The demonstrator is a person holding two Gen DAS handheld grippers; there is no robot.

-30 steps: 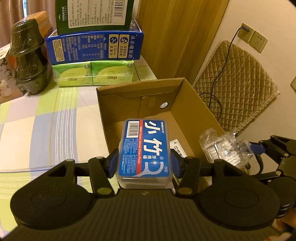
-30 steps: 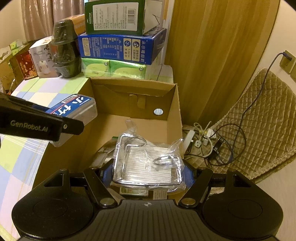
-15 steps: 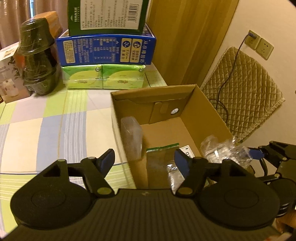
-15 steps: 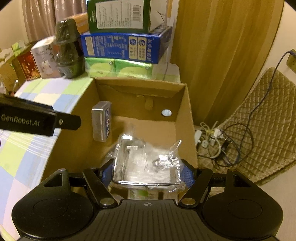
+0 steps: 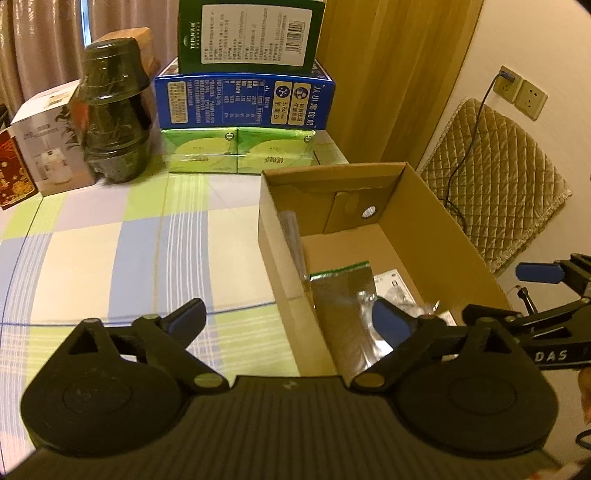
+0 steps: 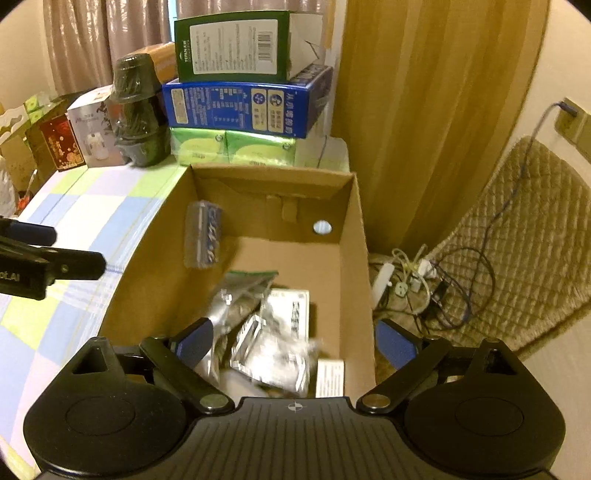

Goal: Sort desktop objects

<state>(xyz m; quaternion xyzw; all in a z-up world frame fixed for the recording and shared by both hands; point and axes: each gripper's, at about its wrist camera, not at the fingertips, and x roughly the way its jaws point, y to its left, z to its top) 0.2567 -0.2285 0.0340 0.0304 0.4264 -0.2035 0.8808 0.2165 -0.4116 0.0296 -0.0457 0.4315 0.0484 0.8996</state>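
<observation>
Right wrist view has both grippers' fingers [image 6: 192,341] spread empty over the brown cardboard box [image 6: 354,258], where the crinkly clear-wrapped metal rack [image 6: 269,358] and blue-labelled plastic case [image 6: 204,238] look mid-tumble, so either might bounce out.

A blue-labelled floss-pick case [image 6: 204,233] and a blurred clear-wrapped metal rack [image 6: 271,354] are inside the open cardboard box [image 6: 356,258].

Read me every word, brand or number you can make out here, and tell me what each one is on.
"DAS": on the right gripper body, cut off at the left.
"TERUN": on the green box topping the stack; its fine print is too small.
Blue box: Chinese print, too blurred to read.
Floss pick case in the cardboard box: blurred, unreadable.
</observation>
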